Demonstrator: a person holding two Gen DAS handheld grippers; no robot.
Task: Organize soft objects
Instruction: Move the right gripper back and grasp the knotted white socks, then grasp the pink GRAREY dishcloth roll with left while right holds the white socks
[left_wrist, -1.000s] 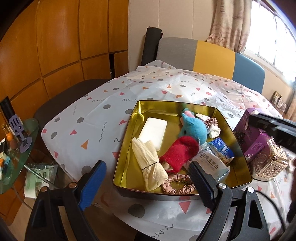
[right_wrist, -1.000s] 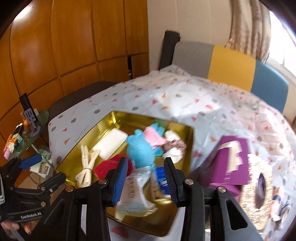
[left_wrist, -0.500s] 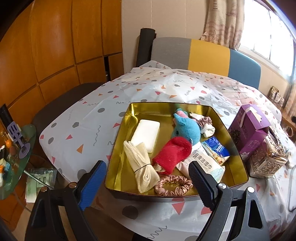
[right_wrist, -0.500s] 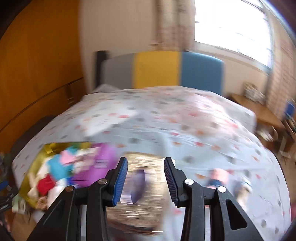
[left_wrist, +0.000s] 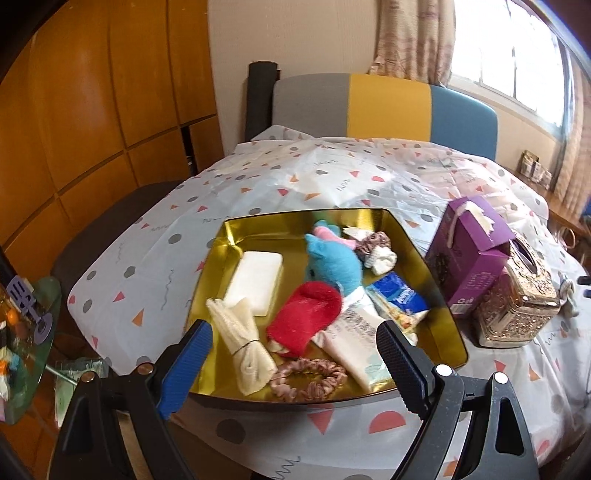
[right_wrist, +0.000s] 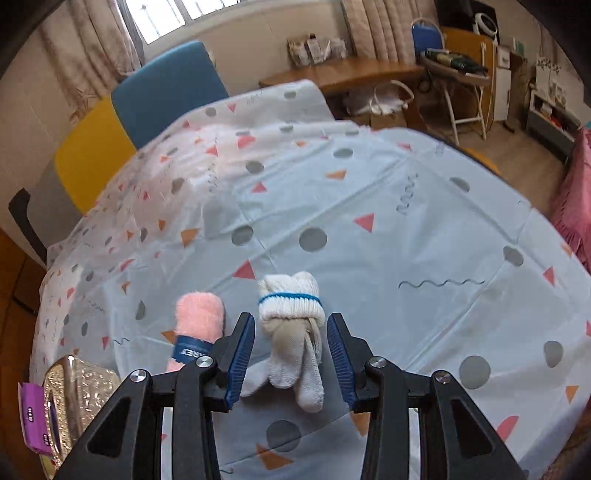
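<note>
A gold tray (left_wrist: 236, 236) holds several soft things: a blue plush (left_wrist: 332, 262), a red cloth (left_wrist: 306, 317), a tied cream cloth (left_wrist: 240, 339), a pink scrunchie (left_wrist: 306, 376), a white pad (left_wrist: 255, 280) and a wipes packet (left_wrist: 358, 343). My left gripper (left_wrist: 291, 326) hovers wide open over the tray's near edge, holding nothing. In the right wrist view a knotted white glove bundle (right_wrist: 291, 317) with a blue band lies on the tablecloth. My right gripper (right_wrist: 290, 321) is above it, open, its pads either side and clear of it. A pink rolled towel (right_wrist: 199, 321) lies just left.
A purple box (left_wrist: 469, 251) and a gold ornate box (left_wrist: 517, 306) stand right of the tray. A glass side table (left_wrist: 22, 332) sits low at the left. A striped chair back (left_wrist: 384, 107) is behind the table. A wooden desk (right_wrist: 351, 74) stands beyond the table's far edge.
My right gripper swung away from the tray, past the purple and gold boxes, and now hangs over the white bundle. The left gripper shifted slightly and stays open.
</note>
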